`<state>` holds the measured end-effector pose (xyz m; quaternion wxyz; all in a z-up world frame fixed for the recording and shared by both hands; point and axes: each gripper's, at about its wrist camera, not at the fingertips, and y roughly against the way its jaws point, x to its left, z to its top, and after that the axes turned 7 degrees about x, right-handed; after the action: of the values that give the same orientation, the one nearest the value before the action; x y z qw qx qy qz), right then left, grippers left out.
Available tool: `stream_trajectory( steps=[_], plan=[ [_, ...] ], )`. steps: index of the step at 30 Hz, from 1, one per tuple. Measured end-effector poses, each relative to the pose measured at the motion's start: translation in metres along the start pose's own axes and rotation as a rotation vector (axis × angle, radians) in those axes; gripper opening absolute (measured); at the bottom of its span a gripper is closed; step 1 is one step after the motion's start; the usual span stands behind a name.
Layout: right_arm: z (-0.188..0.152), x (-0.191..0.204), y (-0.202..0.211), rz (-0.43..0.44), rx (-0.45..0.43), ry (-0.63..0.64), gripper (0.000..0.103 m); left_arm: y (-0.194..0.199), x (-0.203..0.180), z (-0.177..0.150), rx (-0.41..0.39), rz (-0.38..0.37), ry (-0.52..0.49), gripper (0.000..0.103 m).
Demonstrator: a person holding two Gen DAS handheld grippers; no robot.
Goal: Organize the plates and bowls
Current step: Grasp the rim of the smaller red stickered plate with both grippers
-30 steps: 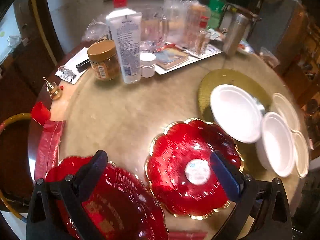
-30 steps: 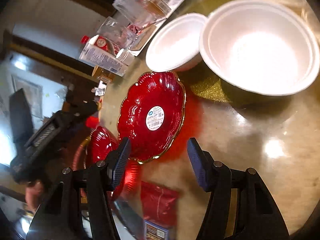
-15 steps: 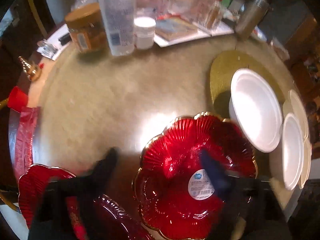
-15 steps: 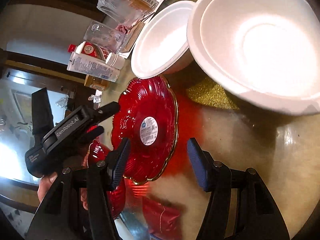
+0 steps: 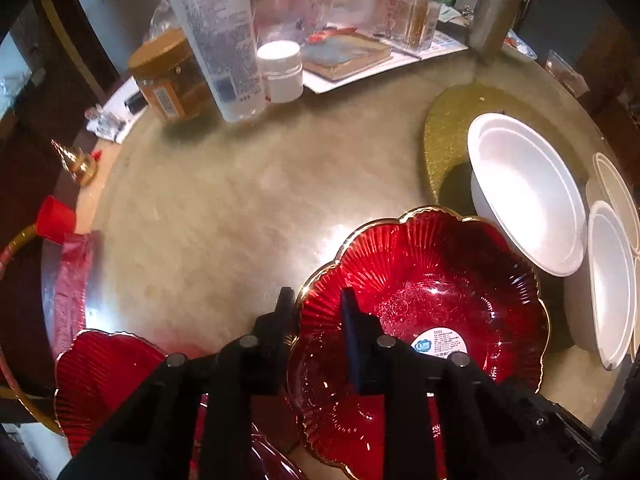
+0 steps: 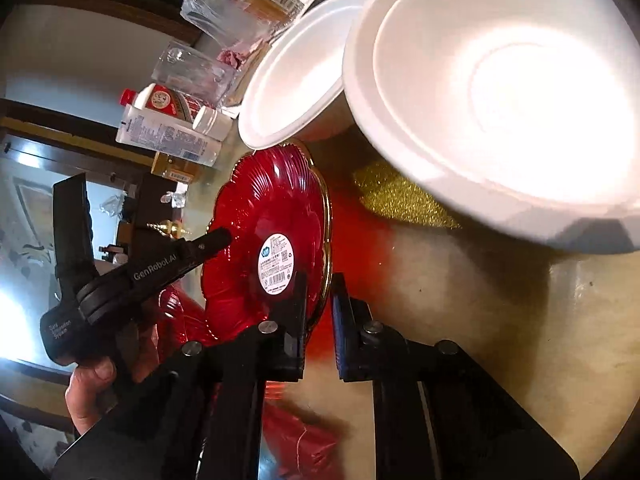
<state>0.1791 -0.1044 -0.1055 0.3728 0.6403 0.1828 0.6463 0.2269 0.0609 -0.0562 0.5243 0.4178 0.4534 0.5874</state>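
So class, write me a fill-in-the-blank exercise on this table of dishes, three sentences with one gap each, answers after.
1. Both grippers grip the rim of the scalloped ____ glass plate with the gold edge.
2. The round sticker on that plate is mostly ____.
3. The white foam bowl stands partly on a glittery ____ mat.

Missing words: red; white; gold

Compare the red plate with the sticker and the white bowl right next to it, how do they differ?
The red plate is glossy, ribbed and scalloped with a gold rim; the white bowl is matte, smooth and plainly round. The red plate is shallow, the white bowl deeper. The red plate has a label sticker at its centre and both grippers closed on its rim; the white bowl is bare and untouched. Both sit upright on the round table.
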Motion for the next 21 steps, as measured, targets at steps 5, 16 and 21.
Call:
stream_trajectory(
  steps=[5,16,21],
  plan=[
    [-0.002,0.001,0.004,0.013,-0.016,0.022,0.011,0.005,0.007,0.002,-0.012,-0.005,0.009,0.021],
    [-0.004,0.007,0.017,0.045,-0.064,0.053,0.011,0.024,0.005,-0.001,-0.064,-0.016,0.014,0.018],
    [-0.007,0.009,0.022,0.058,-0.078,0.074,0.011,0.035,0.008,-0.007,-0.098,-0.002,0.016,0.018]
  ],
)
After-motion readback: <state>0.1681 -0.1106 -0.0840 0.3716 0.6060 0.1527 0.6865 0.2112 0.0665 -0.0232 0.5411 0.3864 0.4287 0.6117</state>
